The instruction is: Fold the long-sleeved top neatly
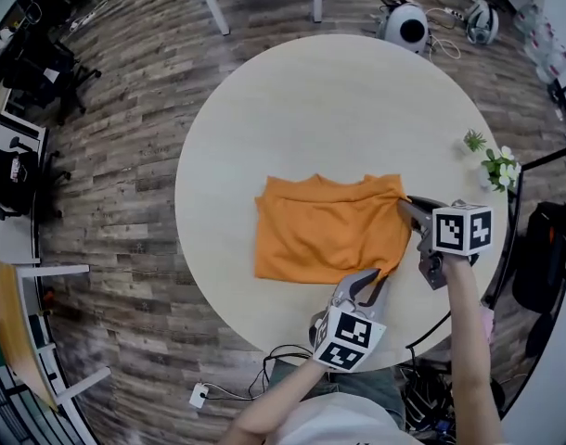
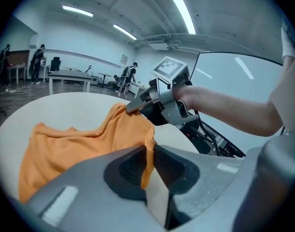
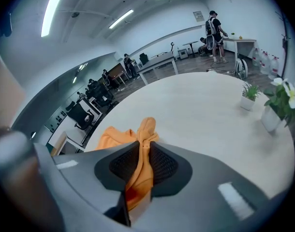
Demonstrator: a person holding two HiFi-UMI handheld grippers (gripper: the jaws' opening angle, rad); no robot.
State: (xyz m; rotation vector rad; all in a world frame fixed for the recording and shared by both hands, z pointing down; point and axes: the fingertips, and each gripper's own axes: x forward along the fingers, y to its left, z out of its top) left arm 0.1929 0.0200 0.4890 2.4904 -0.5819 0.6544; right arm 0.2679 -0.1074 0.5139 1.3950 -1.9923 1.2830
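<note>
My head view looks steeply down from high above the whole round worktop (image 1: pixel 339 91). The left gripper view sits low at its near edge, facing the right gripper (image 2: pixel 132 108); the right gripper view looks across from the right edge. All share the orange top (image 1: pixel 325 230).

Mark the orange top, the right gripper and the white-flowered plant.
orange top (image 1: pixel 325 235), head view, middle of the folded fabric.
right gripper (image 1: pixel 405 202), head view, jaw tips shut on the top's far corner.
white-flowered plant (image 1: pixel 498 167), head view, its leaves and blooms.
</note>
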